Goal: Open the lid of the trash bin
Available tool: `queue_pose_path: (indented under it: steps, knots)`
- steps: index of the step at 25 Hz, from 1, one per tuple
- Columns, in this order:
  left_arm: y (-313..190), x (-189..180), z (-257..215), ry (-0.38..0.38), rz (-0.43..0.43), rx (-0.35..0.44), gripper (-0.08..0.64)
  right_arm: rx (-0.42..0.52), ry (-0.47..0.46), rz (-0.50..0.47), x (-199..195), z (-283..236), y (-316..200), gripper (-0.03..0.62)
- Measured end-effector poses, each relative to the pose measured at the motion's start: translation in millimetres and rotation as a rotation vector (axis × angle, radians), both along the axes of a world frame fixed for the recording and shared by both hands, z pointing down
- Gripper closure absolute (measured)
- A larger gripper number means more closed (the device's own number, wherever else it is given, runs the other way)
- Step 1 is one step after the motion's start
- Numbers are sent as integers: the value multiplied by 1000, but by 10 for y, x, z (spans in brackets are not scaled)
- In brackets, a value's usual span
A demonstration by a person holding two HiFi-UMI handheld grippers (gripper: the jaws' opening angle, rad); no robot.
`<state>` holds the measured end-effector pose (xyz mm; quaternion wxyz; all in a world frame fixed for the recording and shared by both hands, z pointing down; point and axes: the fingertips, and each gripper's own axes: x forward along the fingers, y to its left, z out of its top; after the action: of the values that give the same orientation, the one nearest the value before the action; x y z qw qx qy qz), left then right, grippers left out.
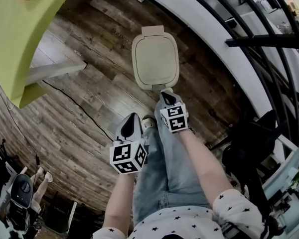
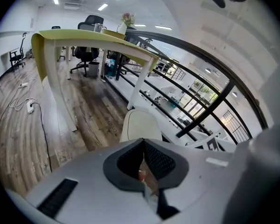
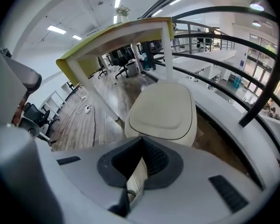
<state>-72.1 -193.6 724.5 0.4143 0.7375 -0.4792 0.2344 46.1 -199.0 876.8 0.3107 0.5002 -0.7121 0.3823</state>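
With fingers pressed together and empty on the left gripper [image 1: 133, 116] and right gripper [image 1: 165, 91], a glancing push at the closed lid [image 1: 155, 59] could slide the trash bin [image 1: 153, 31] away.

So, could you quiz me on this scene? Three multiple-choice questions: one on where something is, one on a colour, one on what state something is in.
1. Where does the trash bin stand?
A. on the wooden floor
B. on a shelf
C. in a sink

2. What colour is its lid?
A. red
B. cream
C. black

3. How is the lid right now?
A. swung wide open
B. taken off and lying apart
C. closed, flat on the bin

Answers:
1 A: the head view shows floor planks all round the bin's base.
2 B: it is pale cream in all three views.
3 C: it sits level on the bin's rim, with no gap showing.
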Motion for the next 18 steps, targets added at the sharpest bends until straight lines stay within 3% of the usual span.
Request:
queue_pose_path:
  steps: [18]
  knots:
    - [33, 49, 369, -2, 3, -44, 546, -57, 36, -9, 38, 563, -64, 598]
